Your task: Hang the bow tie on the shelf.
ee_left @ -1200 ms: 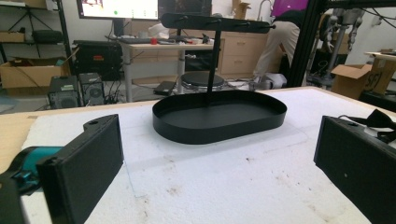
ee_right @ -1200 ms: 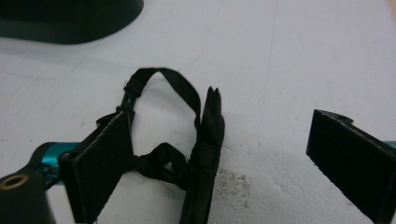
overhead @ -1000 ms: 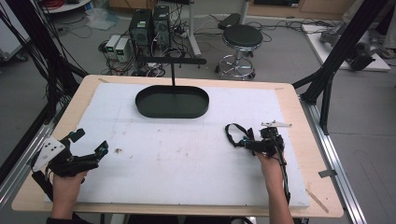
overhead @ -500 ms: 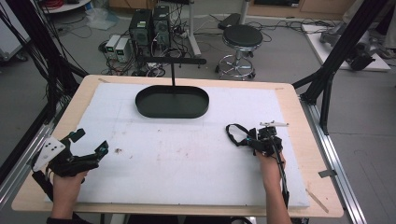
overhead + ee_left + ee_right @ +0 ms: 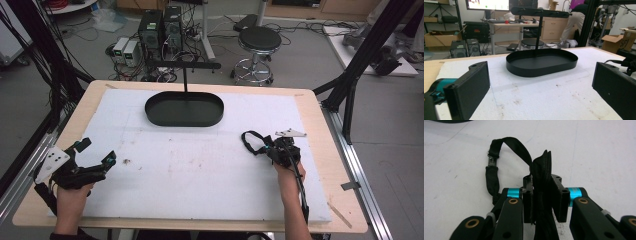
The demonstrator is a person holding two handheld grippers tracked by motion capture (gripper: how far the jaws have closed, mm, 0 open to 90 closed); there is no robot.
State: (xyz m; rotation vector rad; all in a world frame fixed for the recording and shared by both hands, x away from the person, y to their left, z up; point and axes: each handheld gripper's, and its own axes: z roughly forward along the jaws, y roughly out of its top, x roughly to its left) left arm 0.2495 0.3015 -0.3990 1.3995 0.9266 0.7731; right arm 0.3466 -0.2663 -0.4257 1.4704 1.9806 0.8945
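White foam sheet [image 5: 200, 170] covers wooden table [image 5: 320, 125]. Black oval tray [image 5: 184, 109] at far centre; left gripper view shows its upright post. Left gripper [image 5: 97, 159] near-left, jaws wide, empty. Right gripper [image 5: 541, 195] clamps folded black strap [image 5: 541, 170]; loop trails onto foam.

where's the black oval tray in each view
High view: black oval tray sits top centre on the white foam, beyond both grippers.
Left gripper view: centre, rim ahead between the open jaws.
Right gripper view: not clearly identifiable.
Shared landmark: the upright post with crossbar rising from the tray.
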